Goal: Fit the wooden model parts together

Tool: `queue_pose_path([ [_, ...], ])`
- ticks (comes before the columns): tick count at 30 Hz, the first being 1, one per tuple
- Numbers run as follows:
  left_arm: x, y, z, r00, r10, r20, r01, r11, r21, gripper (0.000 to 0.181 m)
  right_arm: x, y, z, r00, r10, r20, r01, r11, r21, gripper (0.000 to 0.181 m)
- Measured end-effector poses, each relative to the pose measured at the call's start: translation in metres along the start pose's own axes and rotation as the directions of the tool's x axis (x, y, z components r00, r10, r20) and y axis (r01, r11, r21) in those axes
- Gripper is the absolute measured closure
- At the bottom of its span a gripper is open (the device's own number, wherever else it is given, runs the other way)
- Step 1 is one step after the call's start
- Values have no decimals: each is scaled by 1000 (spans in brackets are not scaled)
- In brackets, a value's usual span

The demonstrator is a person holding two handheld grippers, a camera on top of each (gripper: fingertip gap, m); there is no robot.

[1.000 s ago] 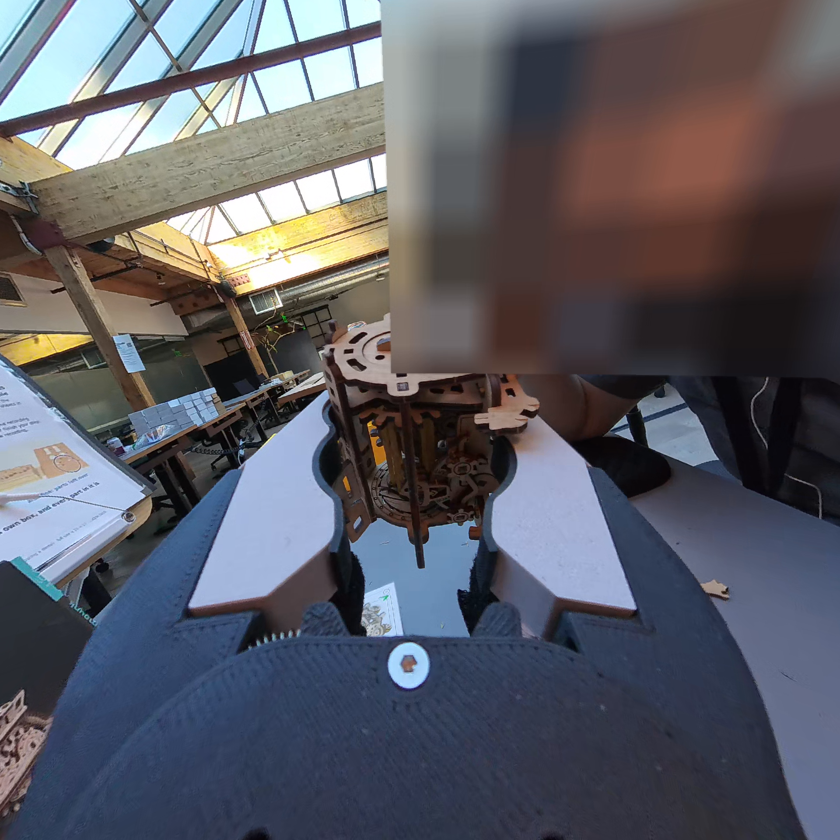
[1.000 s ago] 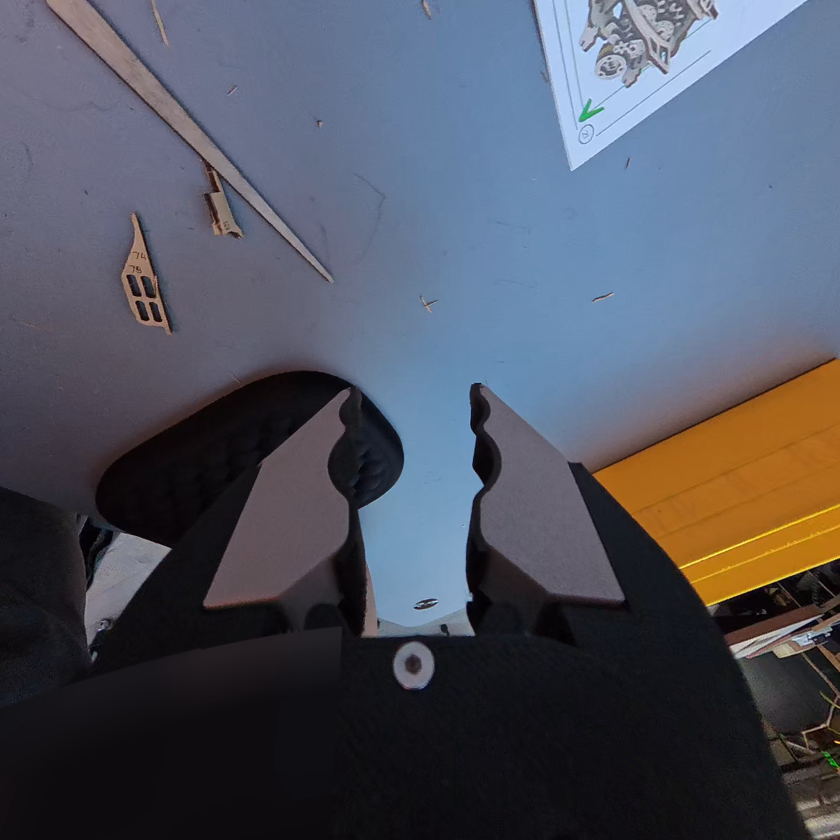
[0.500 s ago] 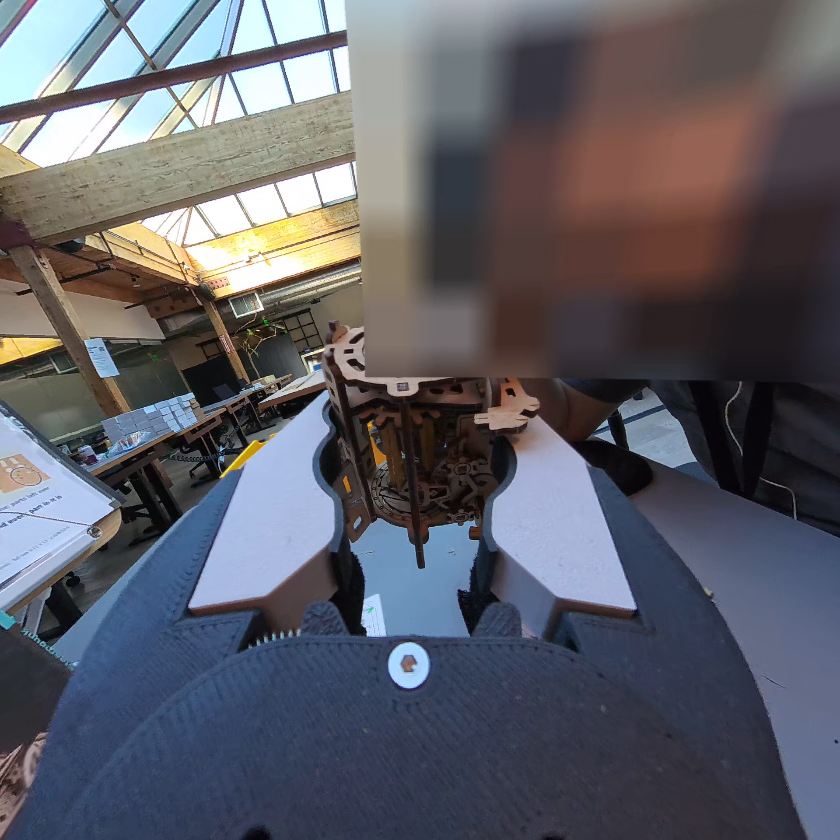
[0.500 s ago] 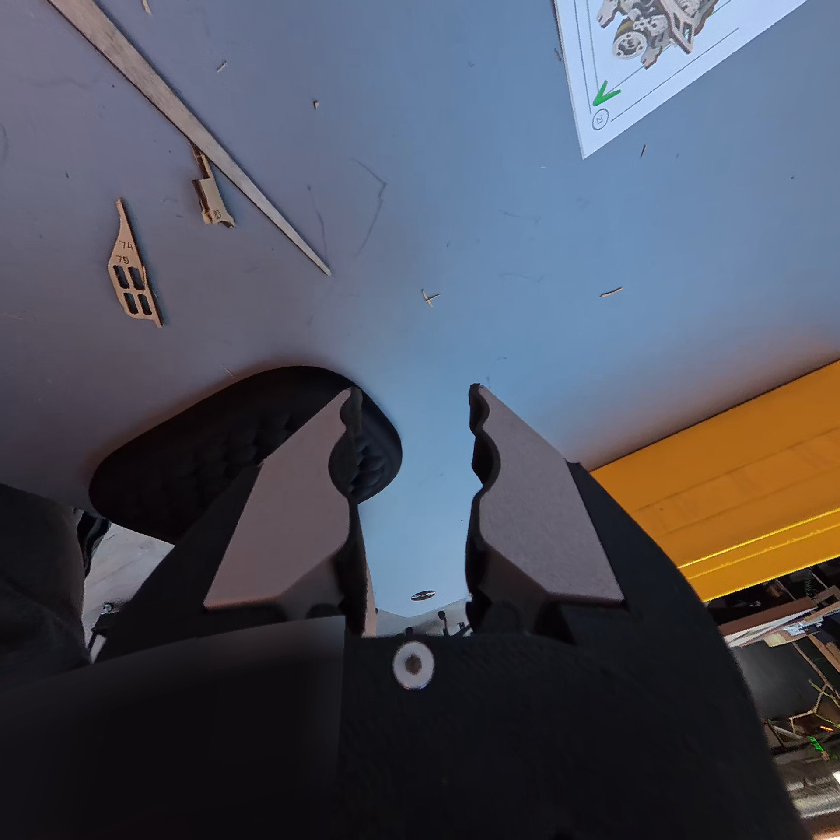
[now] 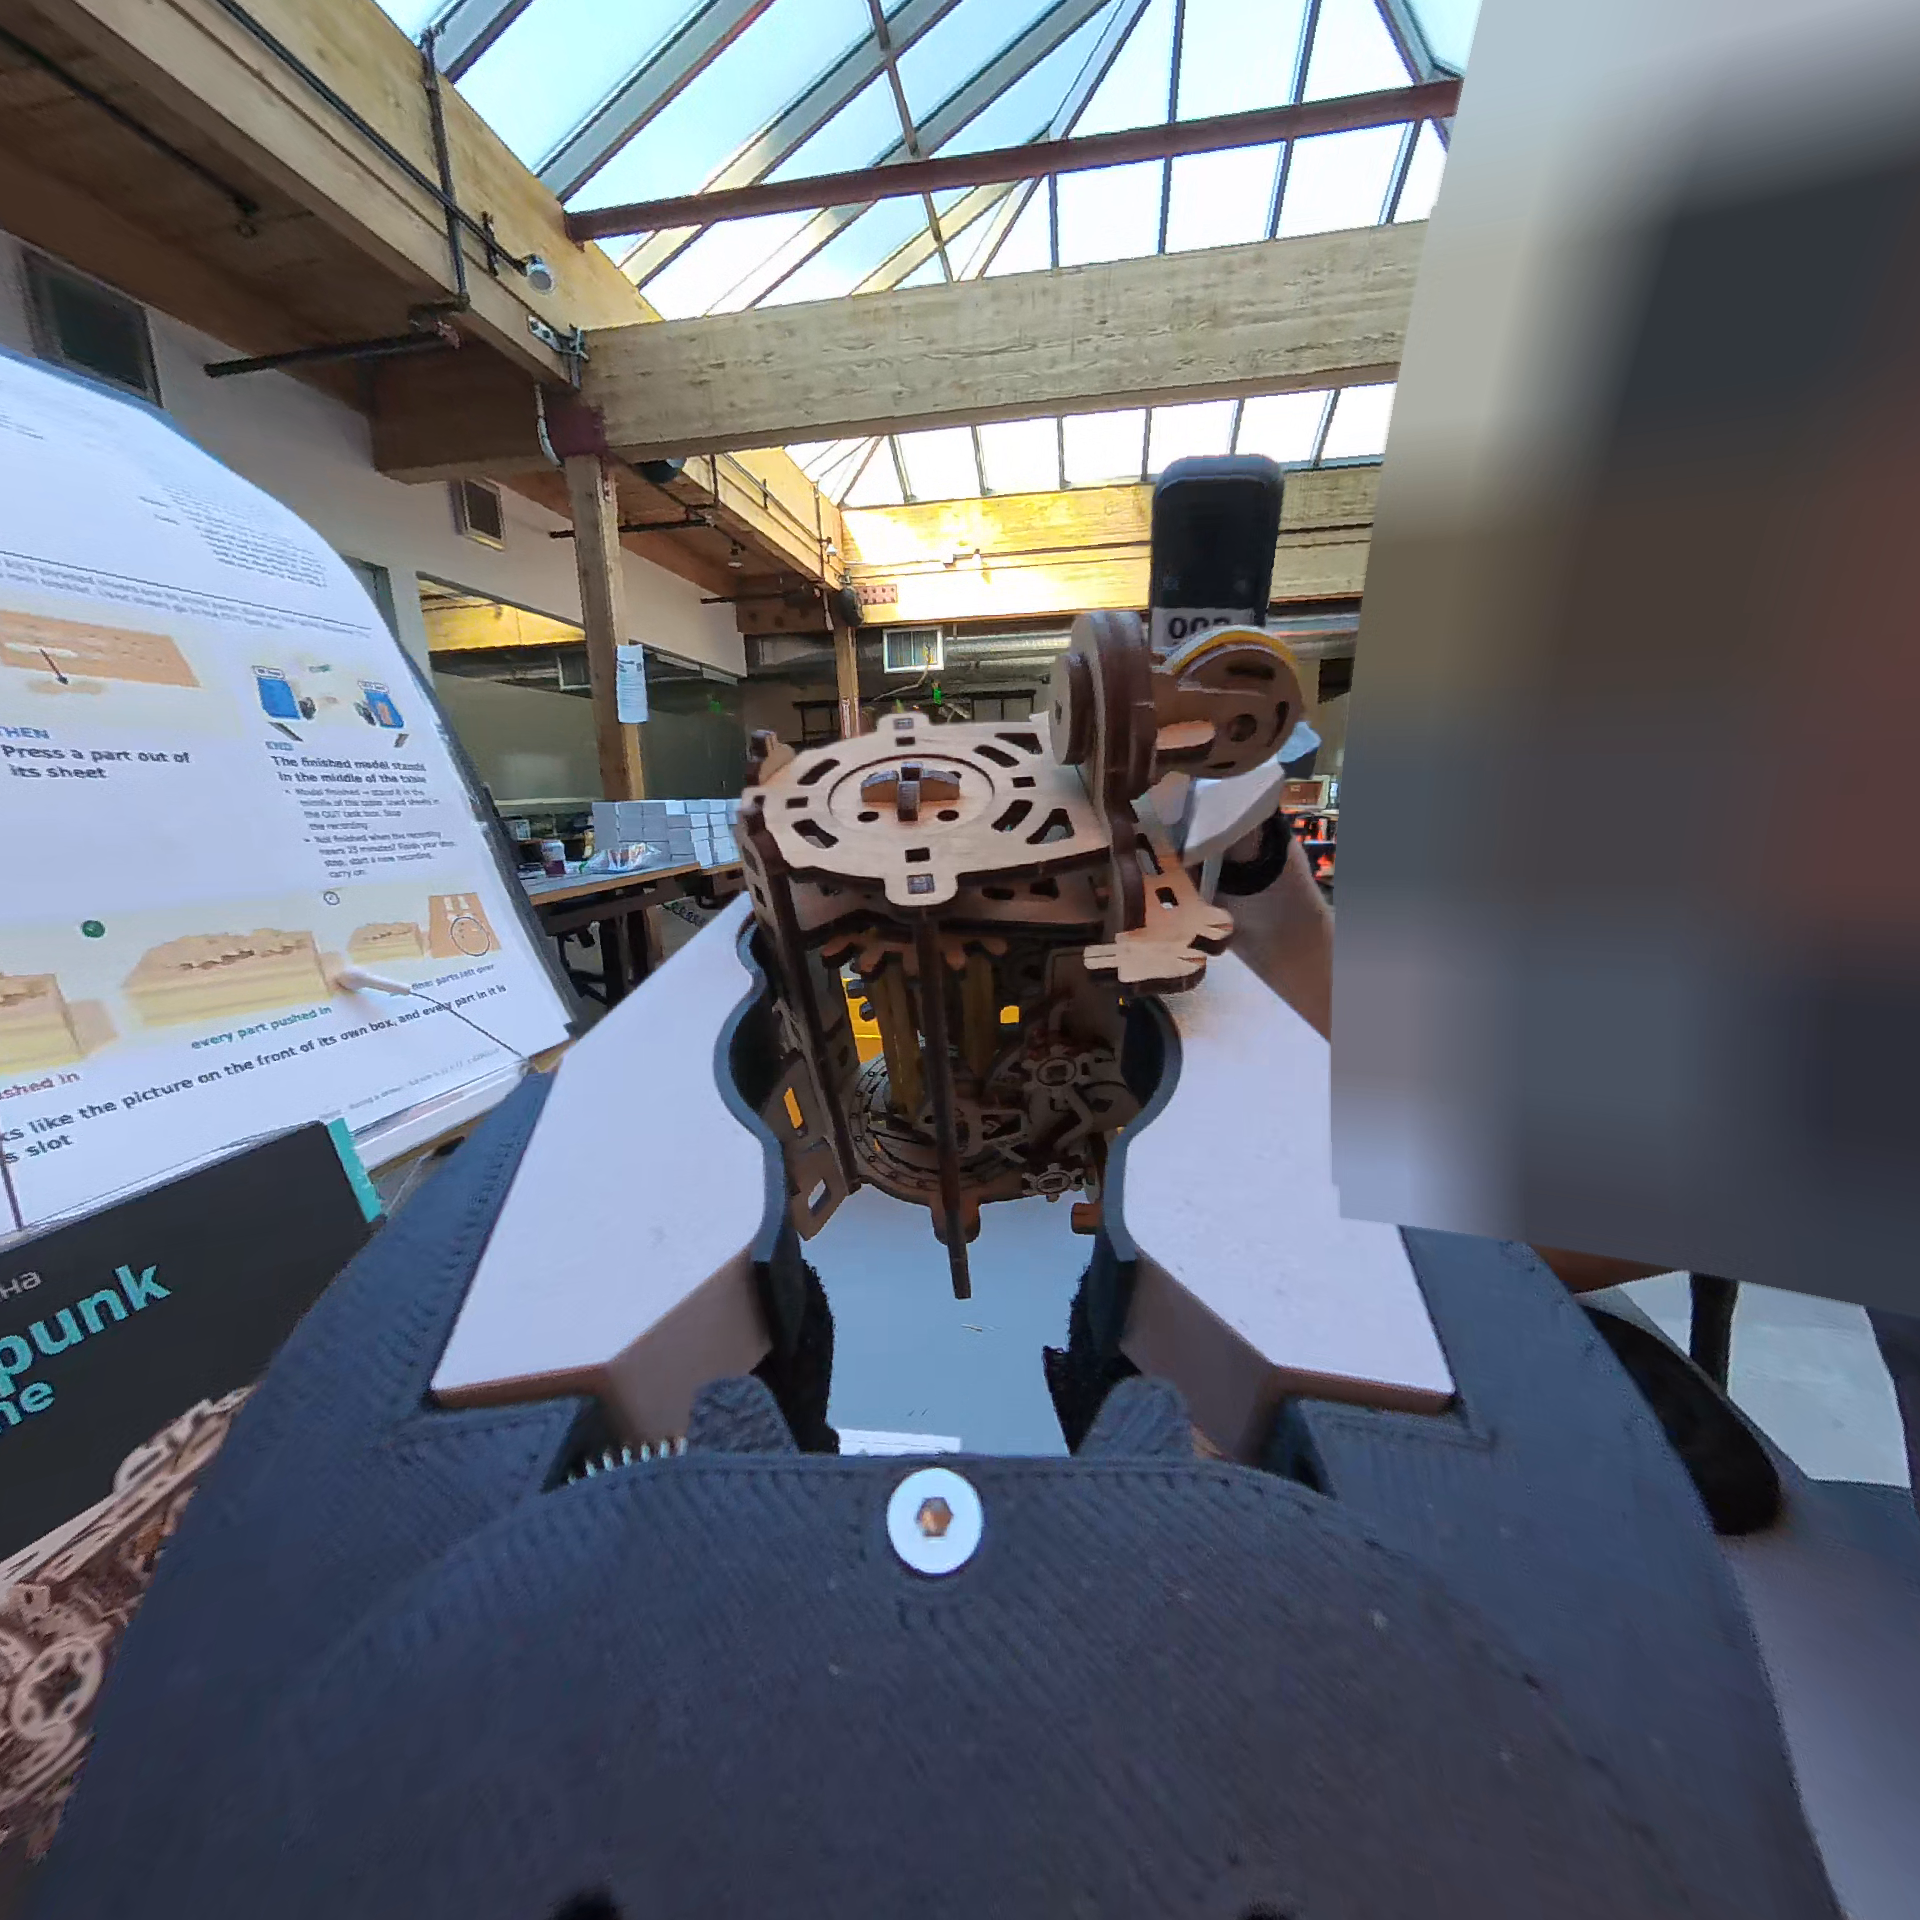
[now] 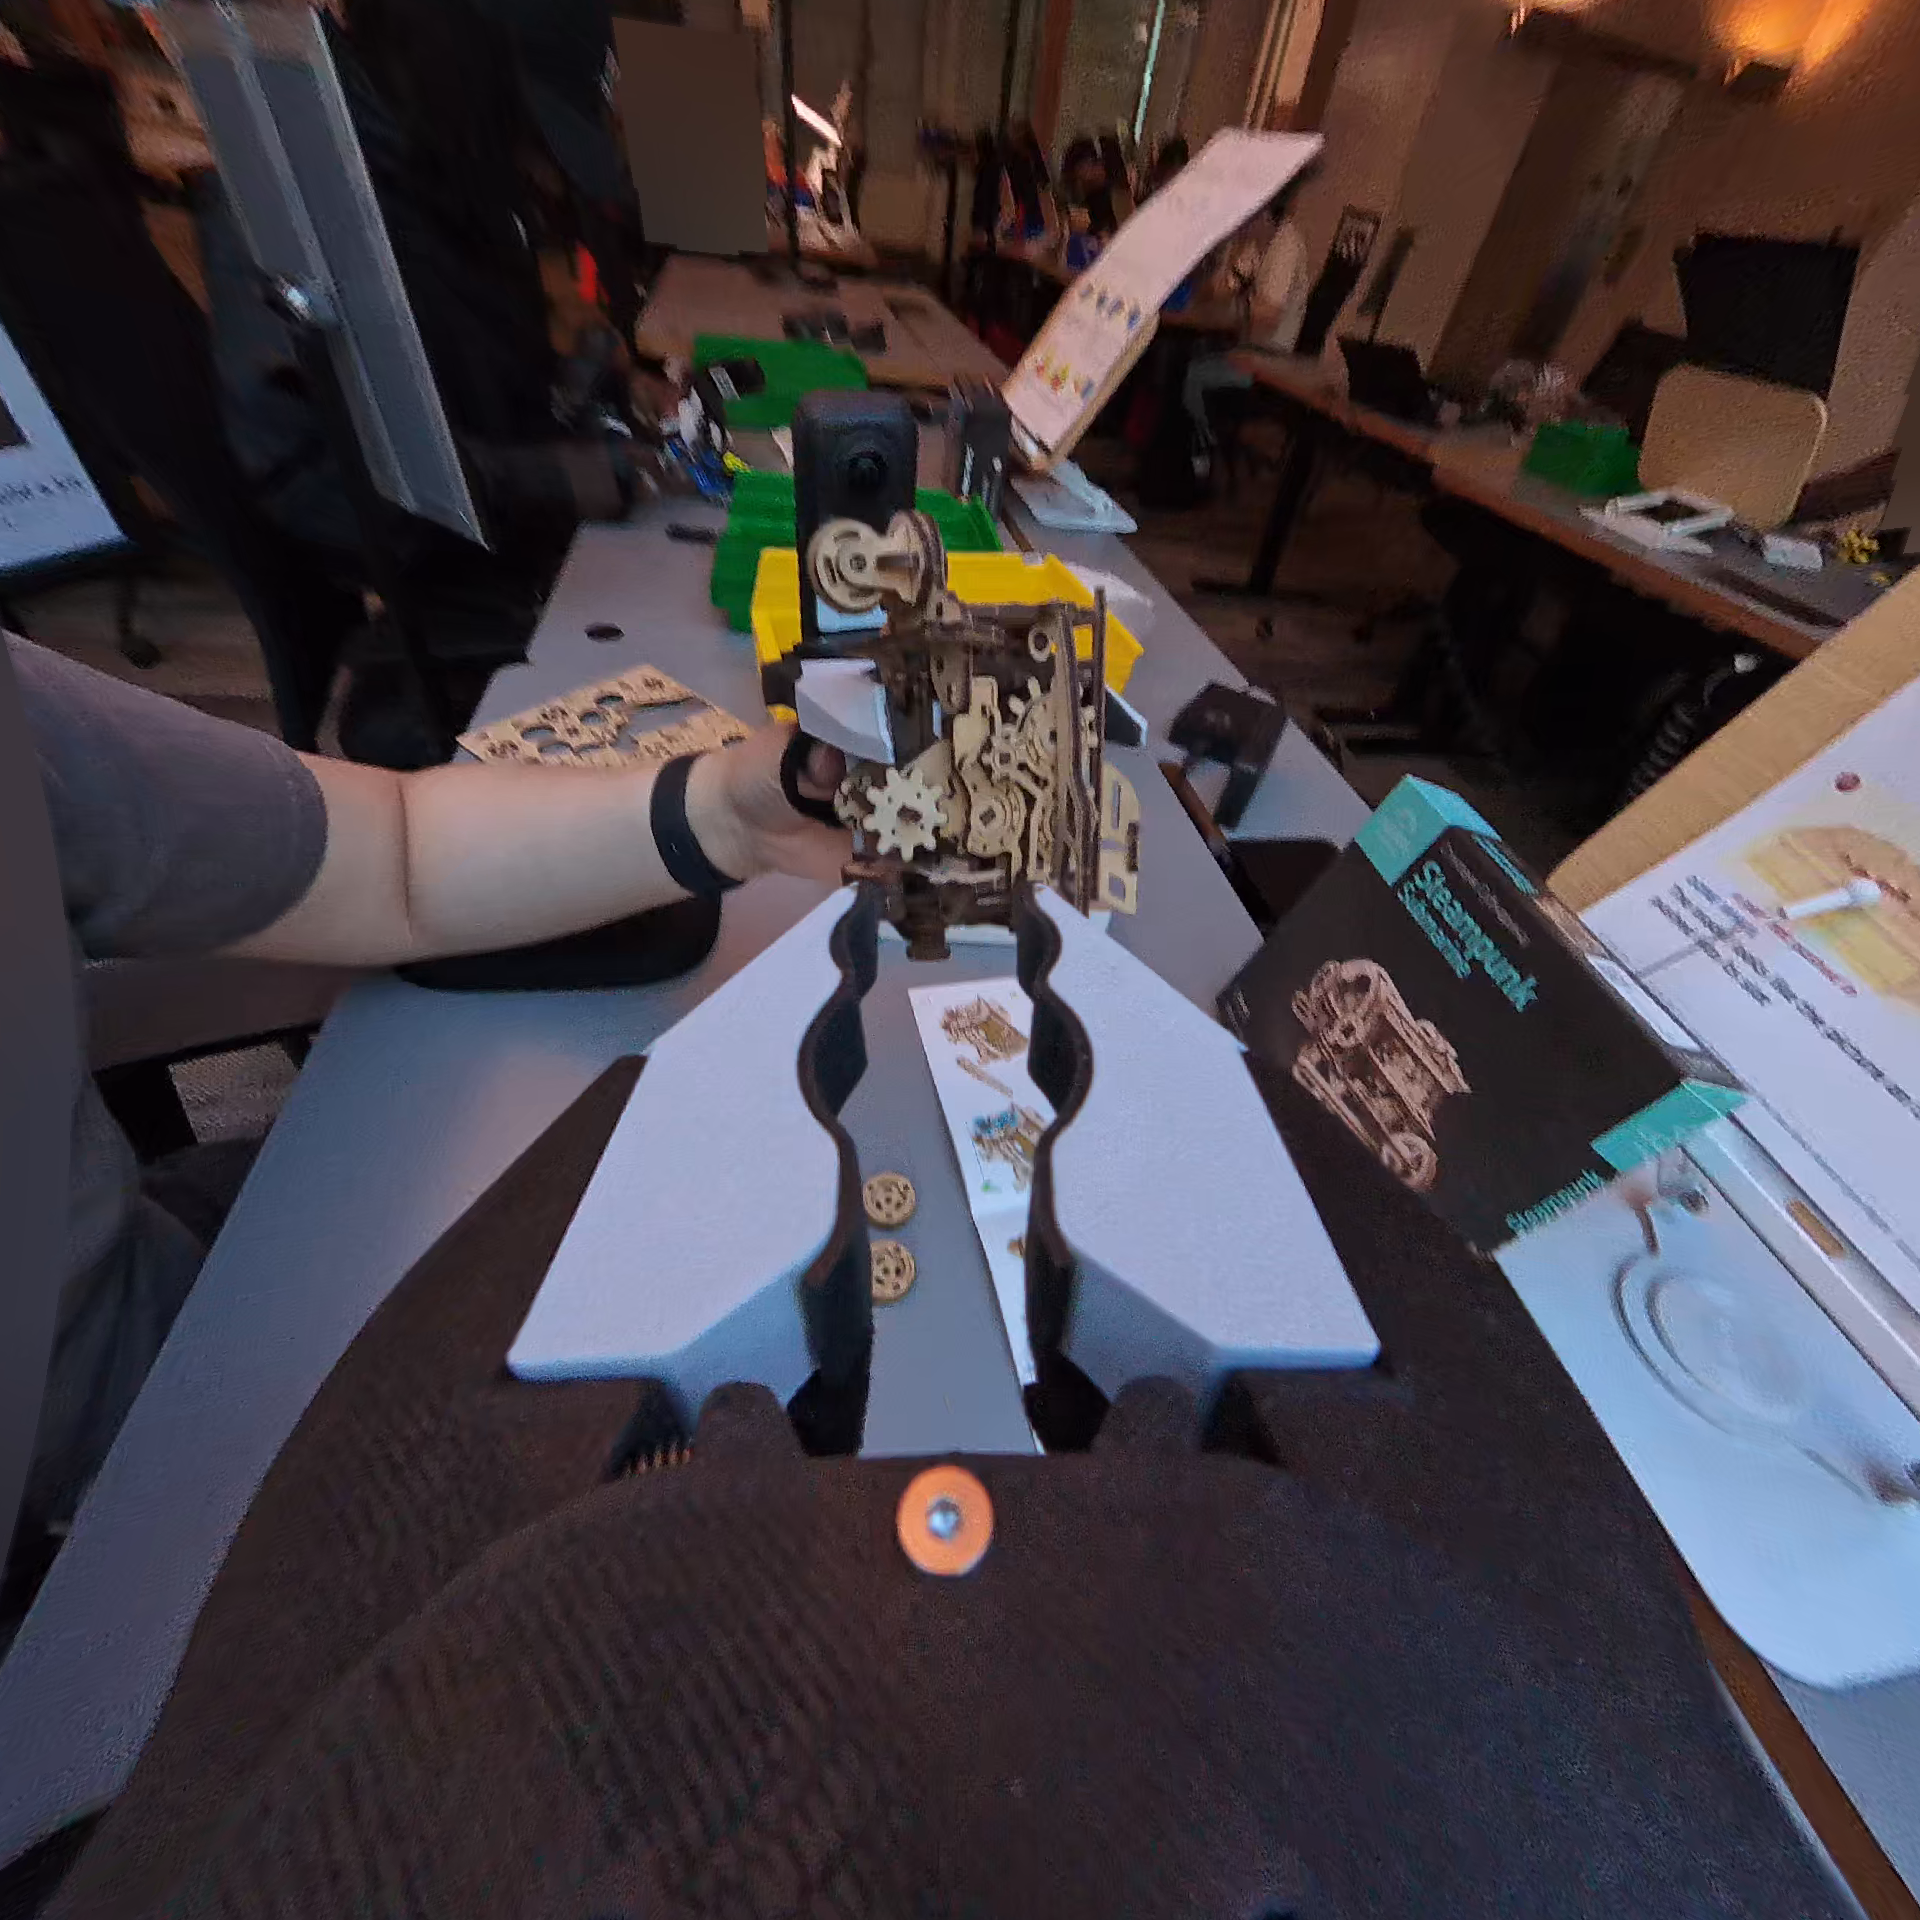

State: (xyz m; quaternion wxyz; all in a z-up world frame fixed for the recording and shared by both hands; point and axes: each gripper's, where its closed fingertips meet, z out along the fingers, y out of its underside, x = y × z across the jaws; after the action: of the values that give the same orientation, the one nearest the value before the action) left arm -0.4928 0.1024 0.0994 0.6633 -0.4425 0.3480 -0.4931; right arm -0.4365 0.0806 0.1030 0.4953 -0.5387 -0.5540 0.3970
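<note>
The model (image 5: 940, 997) hides the left fingertips, so the grip itself is not clear. A mosaic patch covers the right part of the left wrist view. The poster (image 5: 208, 790) and the box (image 5: 135, 1340) are cut by the left edge. The far room in the right wrist view is blurred.

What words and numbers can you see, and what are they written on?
I don't copy out writing, but here is where it stands:
White instruction board: printed lines, large enough to read.
Black box: teal lettering, readable.
Black camera: a small white label, partly hidden.
Paper sheet with pictures: print too small to read.
Far tilted board: blurred.
</note>
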Motion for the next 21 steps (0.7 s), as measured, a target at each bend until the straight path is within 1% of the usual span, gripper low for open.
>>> queue_pose_path([
  [1,2,0,2,1000,-21,-2,21,1000,-9,117,-3,-4,4,1000,9,30,-11,999,43,157],
  [3,5,4,8,996,-88,-5,88,995,-43,118,-9,-3,12,995,6,95,-14,997,80,162],
  [4,8,7,11,992,-123,-13,122,990,-66,118,-9,-3,15,995,-16,94,7,995,98,166],
  [5,10,10,13,988,-153,-16,151,985,-85,118,-10,0,16,994,-35,104,25,995,96,171],
  [7,14,12,17,982,-185,-23,182,978,-105,118,-16,7,18,987,-42,152,33,998,59,172],
  [10,16,14,19,979,-203,-28,199,973,-118,118,-16,7,18,987,-51,150,41,997,68,175],
  [14,18,18,21,972,-232,-37,226,965,-131,117,-25,13,22,978,-22,207,16,999,35,175],
  [17,18,22,22,970,-239,-33,232,961,-149,118,-19,18,20,983,-47,177,47,999,4,174],
  [20,19,22,23,968,-250,-34,243,960,-142,117,-23,16,20,976,-3,217,-2,1000,24,177],
  [21,19,22,23,966,-256,-35,248,958,-140,117,-24,18,22,975,10,222,-12,1000,9,177],
])
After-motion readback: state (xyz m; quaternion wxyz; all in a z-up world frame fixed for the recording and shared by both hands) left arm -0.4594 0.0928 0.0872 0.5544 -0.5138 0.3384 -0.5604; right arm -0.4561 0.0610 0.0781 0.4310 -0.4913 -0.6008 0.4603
